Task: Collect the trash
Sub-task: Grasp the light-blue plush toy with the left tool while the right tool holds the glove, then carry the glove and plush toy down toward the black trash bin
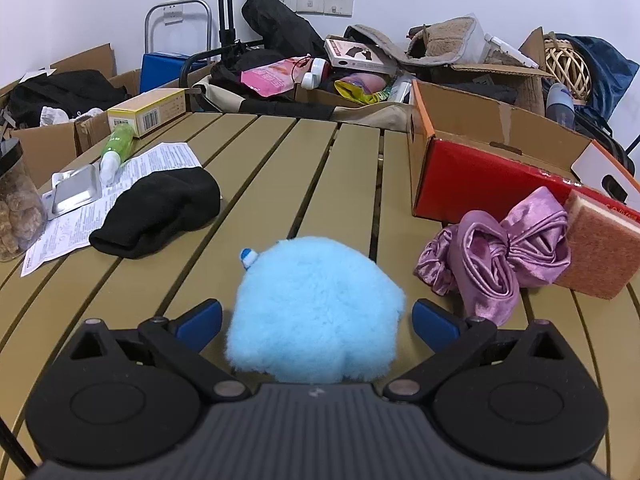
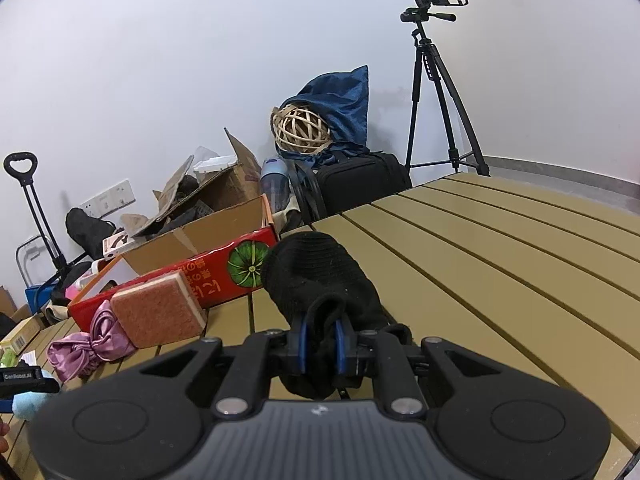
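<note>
A fluffy light-blue ball (image 1: 316, 308) rests on the slatted table (image 1: 280, 184), right between the spread blue pads (image 1: 200, 322) of my left gripper (image 1: 318, 320). That gripper is open, its pads standing just off the fluff on either side. In the right wrist view my right gripper (image 2: 320, 340) is shut on a black knit sock (image 2: 316, 276), which bunches between the pads and droops forward over the table (image 2: 500, 264). A second black sock (image 1: 160, 212) lies to the left in the left wrist view. The blue ball (image 2: 30, 400) also shows at the far left of the right wrist view.
A red box (image 1: 480, 176) with an open top stands at the right, an orange sponge (image 1: 600, 248) and a purple satin bow (image 1: 492, 256) in front of it. At the left lie a leaflet, a blister pack (image 1: 76, 192), a green bottle (image 1: 116, 148) and a jar (image 1: 16, 208). Clutter and a tripod (image 2: 436, 80) sit beyond the table.
</note>
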The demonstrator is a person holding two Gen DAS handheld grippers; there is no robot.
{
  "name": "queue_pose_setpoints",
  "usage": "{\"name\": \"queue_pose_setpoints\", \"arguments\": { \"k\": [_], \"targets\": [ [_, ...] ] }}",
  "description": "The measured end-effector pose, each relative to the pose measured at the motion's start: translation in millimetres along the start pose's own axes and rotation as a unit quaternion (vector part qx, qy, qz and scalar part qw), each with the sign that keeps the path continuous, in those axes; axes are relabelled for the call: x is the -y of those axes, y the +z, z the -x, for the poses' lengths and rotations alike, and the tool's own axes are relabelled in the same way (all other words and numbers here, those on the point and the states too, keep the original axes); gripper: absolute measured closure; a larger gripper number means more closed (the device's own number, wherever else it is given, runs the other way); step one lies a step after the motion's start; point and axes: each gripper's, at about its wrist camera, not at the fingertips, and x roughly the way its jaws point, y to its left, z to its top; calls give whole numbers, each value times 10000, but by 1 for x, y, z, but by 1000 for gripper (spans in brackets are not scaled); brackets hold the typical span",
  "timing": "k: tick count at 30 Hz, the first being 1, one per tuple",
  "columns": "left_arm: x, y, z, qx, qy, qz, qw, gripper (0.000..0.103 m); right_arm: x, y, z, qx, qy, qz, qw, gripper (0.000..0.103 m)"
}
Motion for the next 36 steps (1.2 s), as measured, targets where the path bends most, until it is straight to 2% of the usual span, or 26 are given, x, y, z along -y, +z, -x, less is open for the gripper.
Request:
{"name": "queue_pose_setpoints", "arguments": {
  "k": [8, 11, 13, 16, 28, 36],
  "targets": [
    [3, -7, -3, 72, 60, -119, 9999, 2, 2, -1, -3, -53, 3, -18, 10000, 90],
    [6, -8, -1, 116, -12, -209, 9997, 11, 0, 0, -3, -54, 21, -6, 10000, 90],
    [8, -9, 1, 168, -21, -282, 9995, 21, 0, 0, -4, -56, 33, -6, 10000, 90],
    [7, -10, 4, 199, -47, -281, 9994, 26, 0, 0, -3, -55, 47, -13, 10000, 90],
    [0, -21, 30, 352, -57, -254, 9990, 27, 4, 2, 7, -27, 245, -16, 9997, 90],
    [-9, -26, 63, 518, -88, -234, 9983, 27, 2, 2, 17, -40, 450, 82, 9989, 90]
  ]
}}
